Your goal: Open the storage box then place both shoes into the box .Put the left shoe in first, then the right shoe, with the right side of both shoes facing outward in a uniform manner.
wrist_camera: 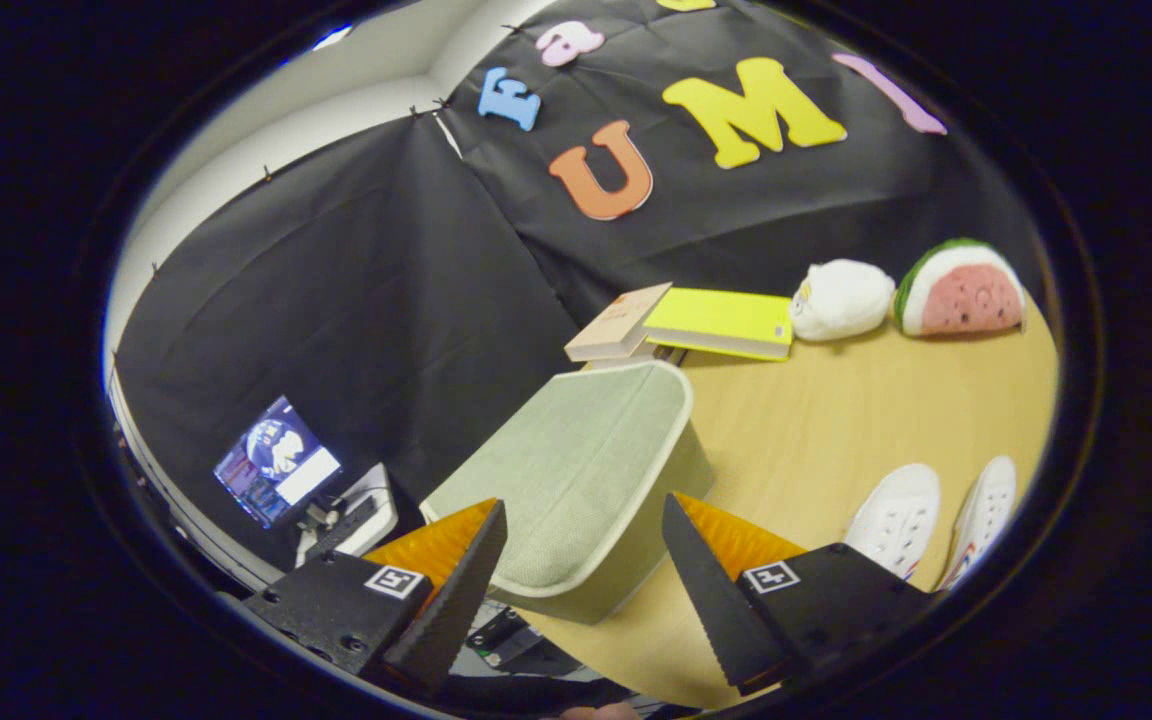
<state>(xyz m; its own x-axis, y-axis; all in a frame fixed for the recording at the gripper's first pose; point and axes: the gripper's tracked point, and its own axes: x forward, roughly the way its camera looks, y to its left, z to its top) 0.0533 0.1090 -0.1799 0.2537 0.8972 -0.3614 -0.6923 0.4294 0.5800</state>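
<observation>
storage box (pixel 576 480) sat on the wooden table (pixel 836 420), lid closed, pale green fabric top with a cream rim. its long axis ran from the near end, between the fingers, away toward 1 o'clock, ending just short of the books. the near end lay between and just ahead of the fingertips; the far corner pointed at the book stack.

gripper (pixel 584 560): fingers spread wide, nothing held, neither finger touching the box as far as could be told. the box's near rim showed in the gap between them.

two white shoes (pixel 931 520) lay side by side on the table at 3 o'clock from the box, well apart from it, just beyond the right-hand finger. toes pointed toward 12–1 o'clock, heels hidden behind the finger body.

at 12–1 o'clock from the box: a tan book (pixel 618 322) and a yellow-green book (pixel 721 322), overlapping. further toward 2 o'clock, a white plush toy (pixel 841 298) and a watermelon-slice plush (pixel 961 288), next to each other at the table's back edge.

at 9 o'clock from the box, off the table, a lit screen (pixel 278 462) on a stand.
</observation>
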